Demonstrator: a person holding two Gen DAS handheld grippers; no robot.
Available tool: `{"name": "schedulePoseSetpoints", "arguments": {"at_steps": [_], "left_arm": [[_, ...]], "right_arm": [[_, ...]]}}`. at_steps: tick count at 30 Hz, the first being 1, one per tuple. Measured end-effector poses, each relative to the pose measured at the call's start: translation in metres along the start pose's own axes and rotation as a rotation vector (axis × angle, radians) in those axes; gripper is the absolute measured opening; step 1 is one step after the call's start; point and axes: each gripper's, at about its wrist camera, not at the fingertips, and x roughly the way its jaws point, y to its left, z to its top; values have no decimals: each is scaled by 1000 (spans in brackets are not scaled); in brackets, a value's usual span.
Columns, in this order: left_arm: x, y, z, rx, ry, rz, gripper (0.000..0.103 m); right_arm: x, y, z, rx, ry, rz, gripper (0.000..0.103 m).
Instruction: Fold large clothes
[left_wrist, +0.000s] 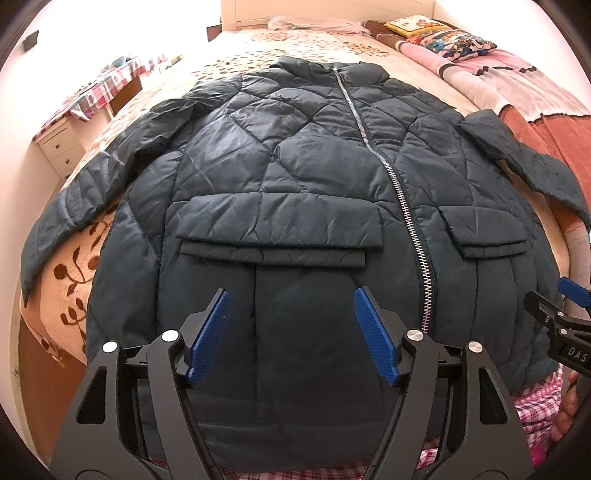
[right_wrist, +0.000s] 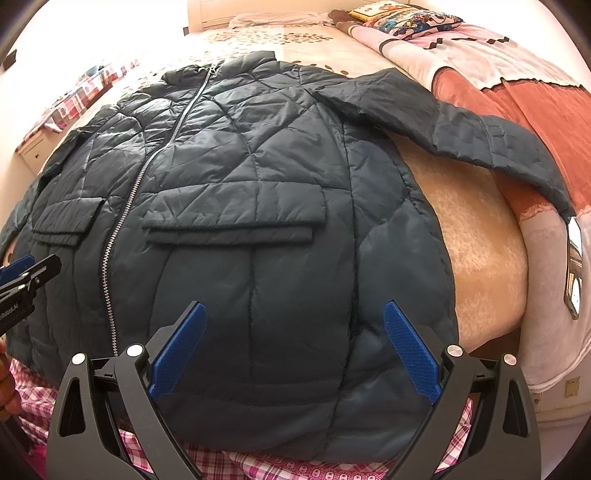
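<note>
A dark teal quilted jacket (left_wrist: 295, 177) lies flat and zipped on the bed, front up, collar far, hem near me. It also shows in the right wrist view (right_wrist: 240, 184). Its sleeves spread out to both sides (left_wrist: 74, 199) (right_wrist: 480, 129). My left gripper (left_wrist: 291, 299) is open and empty above the hem, left of the zipper (left_wrist: 402, 195). My right gripper (right_wrist: 295, 314) is open and empty above the hem on the jacket's right half, below a pocket flap (right_wrist: 232, 225). Each gripper's tip shows at the edge of the other's view.
The bed (left_wrist: 74, 273) has a floral cover. Folded blankets and pillows (right_wrist: 480, 55) lie along its right side. A white nightstand (left_wrist: 59, 147) stands at the left. A phone (right_wrist: 574, 266) lies at the right edge. Pink checked cloth (right_wrist: 221, 461) is near me.
</note>
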Motion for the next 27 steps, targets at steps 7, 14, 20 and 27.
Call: {"name": "schedulePoseSetpoints", "arguments": {"at_steps": [7, 14, 20, 27], "left_arm": [[2, 2, 0, 0, 2, 2, 75], [2, 1, 3, 9, 2, 4, 79], [3, -1, 5, 8, 11, 8, 79], [5, 0, 5, 10, 14, 10, 79]], "right_arm": [[0, -6, 1, 16, -7, -1, 94], [0, -24, 5, 84, -9, -9, 94], [1, -32, 5, 105, -7, -18, 94], [3, -38, 8, 119, -11, -20, 94]]}}
